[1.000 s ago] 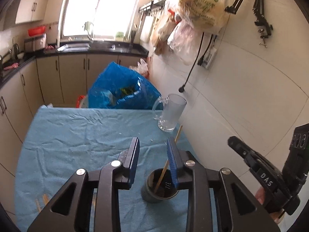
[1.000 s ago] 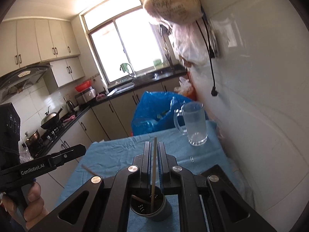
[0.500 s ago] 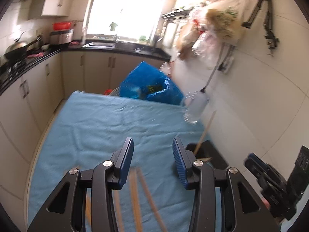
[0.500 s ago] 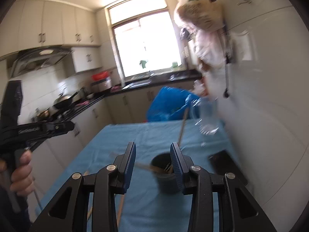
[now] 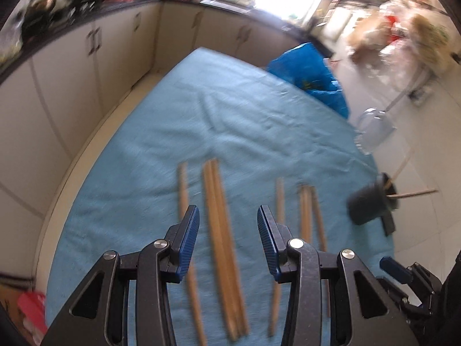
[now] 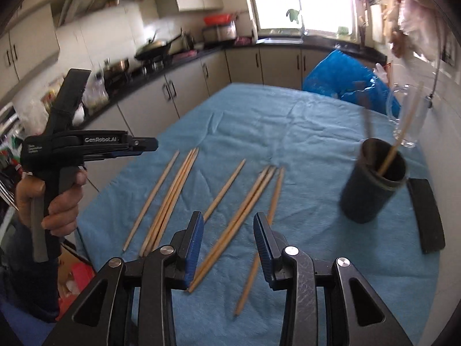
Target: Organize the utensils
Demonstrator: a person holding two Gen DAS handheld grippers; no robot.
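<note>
Several wooden chopsticks (image 6: 230,184) lie loose on the blue cloth (image 6: 288,127). A dark cup (image 6: 371,184) at the right holds a few more chopsticks (image 6: 403,135). My right gripper (image 6: 227,222) hovers open above a pair of chopsticks (image 6: 245,210), gripping nothing. In the left wrist view my left gripper (image 5: 229,216) hangs open over a bundle of chopsticks (image 5: 222,230), apart from it. The cup (image 5: 371,204) stands to its right. A hand (image 6: 60,201) holds the left gripper (image 6: 149,145) above the table's left edge.
A glass mug (image 6: 409,115) stands behind the cup near the wall. A flat black object (image 6: 426,213) lies right of the cup. A blue plastic bag (image 6: 345,77) sits at the far end. Kitchen cabinets (image 6: 178,92) run along the left.
The right gripper let go of a chopstick into the cup and opened. Both grippers swung left and down from the cup to over the loose chopsticks. The left jaws widened.
</note>
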